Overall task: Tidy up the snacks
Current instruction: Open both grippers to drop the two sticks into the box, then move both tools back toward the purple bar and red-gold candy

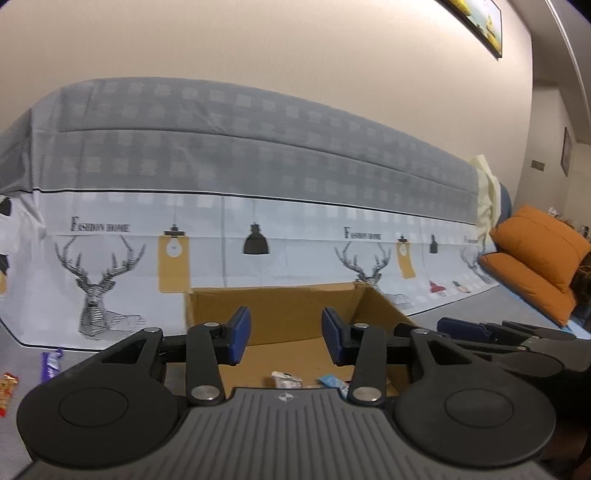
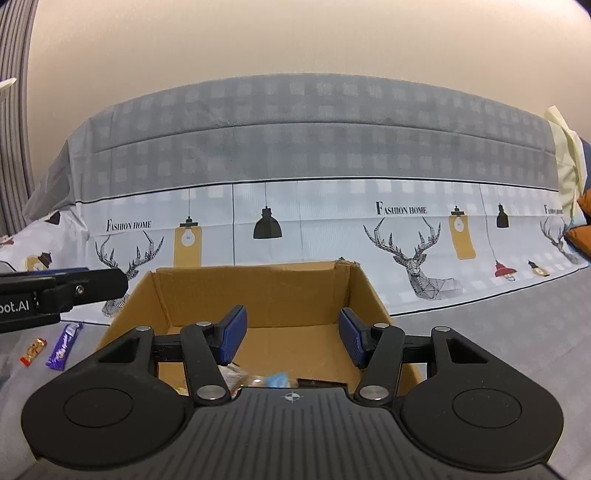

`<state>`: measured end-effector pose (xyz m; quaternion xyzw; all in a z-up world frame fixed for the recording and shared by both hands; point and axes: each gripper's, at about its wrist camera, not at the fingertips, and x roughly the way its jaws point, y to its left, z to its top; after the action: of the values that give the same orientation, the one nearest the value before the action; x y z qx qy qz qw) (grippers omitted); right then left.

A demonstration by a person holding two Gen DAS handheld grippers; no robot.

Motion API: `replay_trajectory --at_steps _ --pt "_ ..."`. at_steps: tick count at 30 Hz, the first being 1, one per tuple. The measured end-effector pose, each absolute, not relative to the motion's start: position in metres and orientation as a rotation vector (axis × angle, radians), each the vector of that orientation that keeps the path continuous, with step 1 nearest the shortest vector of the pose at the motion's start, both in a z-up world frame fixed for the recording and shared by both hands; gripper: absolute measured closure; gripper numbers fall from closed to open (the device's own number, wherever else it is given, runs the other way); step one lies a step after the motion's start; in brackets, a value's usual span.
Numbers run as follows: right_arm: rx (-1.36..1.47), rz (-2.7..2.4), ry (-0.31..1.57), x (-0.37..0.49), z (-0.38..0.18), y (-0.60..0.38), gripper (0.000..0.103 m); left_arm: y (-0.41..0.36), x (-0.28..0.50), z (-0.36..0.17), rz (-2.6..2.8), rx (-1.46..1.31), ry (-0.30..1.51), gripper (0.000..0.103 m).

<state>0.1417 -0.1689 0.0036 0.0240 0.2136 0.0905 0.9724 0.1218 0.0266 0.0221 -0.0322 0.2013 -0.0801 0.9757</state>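
Open cardboard box [image 2: 258, 295] sat on grey cloth, loose snack packets [image 2: 277, 380] lay on its floor, right gripper [image 2: 291, 338] and left gripper [image 1: 286, 338] hovered over it, both parted and empty, purple bar [image 2: 64, 345] and red packet [image 2: 33, 351] lay outside to the left.

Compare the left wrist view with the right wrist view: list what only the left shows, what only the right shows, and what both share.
Only the left: orange cushions and a framed picture on the wall. Only the right: grey curtain at the left edge. Both share: the cardboard box holding snacks, the purple bar, the red-wrapped snack and the deer-print cloth.
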Motion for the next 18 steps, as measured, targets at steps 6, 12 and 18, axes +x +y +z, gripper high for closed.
replay_trajectory --at_steps 6,12,18 --pt "0.105 0.206 0.428 0.144 0.006 -0.147 0.046 0.061 0.123 0.019 -0.054 0.014 0.495 0.084" --pt "0.188 0.314 0.418 0.143 0.011 -0.113 0.08 0.127 0.135 0.029 0.019 0.185 0.544 0.09" --pt "0.194 0.477 0.354 0.129 0.018 -0.062 0.083 0.211 0.135 -0.007 0.229 0.081 0.707 0.091"
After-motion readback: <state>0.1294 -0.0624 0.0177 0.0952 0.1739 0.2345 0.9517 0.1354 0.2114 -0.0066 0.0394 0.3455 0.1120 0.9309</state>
